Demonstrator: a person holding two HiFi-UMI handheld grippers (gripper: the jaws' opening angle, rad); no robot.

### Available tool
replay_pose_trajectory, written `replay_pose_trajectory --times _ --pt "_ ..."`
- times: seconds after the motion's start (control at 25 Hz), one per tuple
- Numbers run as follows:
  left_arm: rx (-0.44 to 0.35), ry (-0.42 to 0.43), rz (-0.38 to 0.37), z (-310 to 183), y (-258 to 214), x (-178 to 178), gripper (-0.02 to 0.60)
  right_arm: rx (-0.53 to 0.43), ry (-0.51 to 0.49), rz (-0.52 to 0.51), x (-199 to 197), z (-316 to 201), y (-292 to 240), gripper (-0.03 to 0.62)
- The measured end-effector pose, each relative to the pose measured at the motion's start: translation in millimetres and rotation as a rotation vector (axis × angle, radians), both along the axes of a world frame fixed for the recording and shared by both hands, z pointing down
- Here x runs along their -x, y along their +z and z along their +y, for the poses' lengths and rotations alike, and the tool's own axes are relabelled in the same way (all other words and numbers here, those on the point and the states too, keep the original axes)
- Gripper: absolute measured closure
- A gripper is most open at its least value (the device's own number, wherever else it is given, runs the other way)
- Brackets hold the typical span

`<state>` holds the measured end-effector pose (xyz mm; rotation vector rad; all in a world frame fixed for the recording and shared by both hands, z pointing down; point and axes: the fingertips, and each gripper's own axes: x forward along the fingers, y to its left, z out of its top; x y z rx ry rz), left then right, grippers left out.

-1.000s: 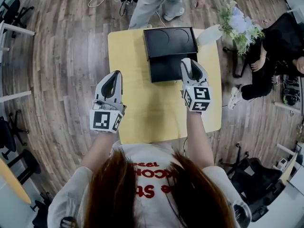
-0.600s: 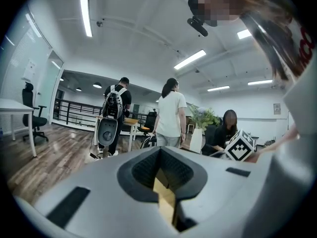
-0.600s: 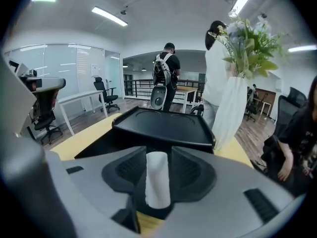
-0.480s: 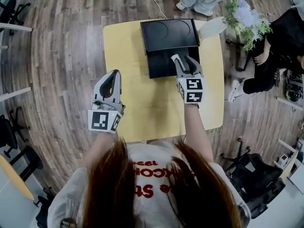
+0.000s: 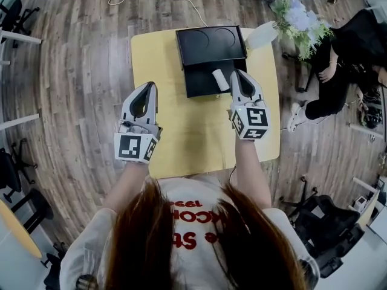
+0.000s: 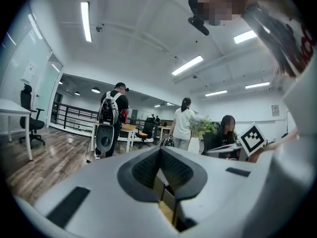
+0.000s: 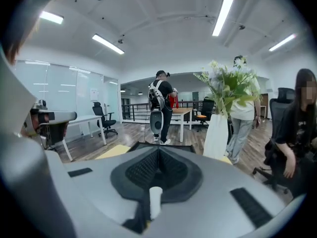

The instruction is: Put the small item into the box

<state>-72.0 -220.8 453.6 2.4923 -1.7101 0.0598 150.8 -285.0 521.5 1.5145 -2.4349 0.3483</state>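
**Head view, with both gripper views.** The box (image 5: 199,84) is black, with its lid (image 5: 210,46) folded back toward 12 o'clock. It stands at the 12 o'clock end of the yellow tabletop (image 5: 193,141).

**Change.** Half a second ago the right gripper (image 5: 237,74) reached into the box with its jaws spread, and no white thing showed there. Now the small item (image 5: 221,79), a short white cylinder, lies slantwise on the box floor, toward 3 o'clock of its middle. The gripper sits at the item's 3 o'clock, drawn back toward the box's 6 o'clock rim. Its jaws have just been closing, and in the right gripper view the pads meet, clenched on nothing. A white shape (image 7: 155,201) low in the slit behind the pads is probably that same item seen beneath the gripper, not a thing pinched.

**Meaning.** The item appears released inside the box, so the placing looks done. Only pulling clear, and perhaps shutting the lid, seems left. The left gripper (image 5: 149,89) hangs over the tabletop's 9 o'clock side, well apart from the box, its jaws likewise clenched and empty.

**Writing.** No brand or label shows on the box or the item. Each gripper's cube (image 5: 251,122) bears black-and-white square markers. The person's white shirt (image 5: 181,201) carries red print, inverted and half hidden by hair, which cannot be read whole.
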Motion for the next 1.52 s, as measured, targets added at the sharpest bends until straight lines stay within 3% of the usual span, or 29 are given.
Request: replay_pose_trajectory --times 0.6,0.96,1.52 --pt "-0.091 -0.010 -0.006 31 -57 5 0.574 -0.166 0.027 -0.111 -14 57 -116 0.589" --pt "-0.115 -0.016 -0.006 58 -70 9 0.574 -0.170 0.057 -0.121 -25 100 -119 0.589" --pt "-0.118 -0.003 -0.006 71 -70 4 0.574 -0.192 0.076 -0.103 -29 114 -124 0.589"
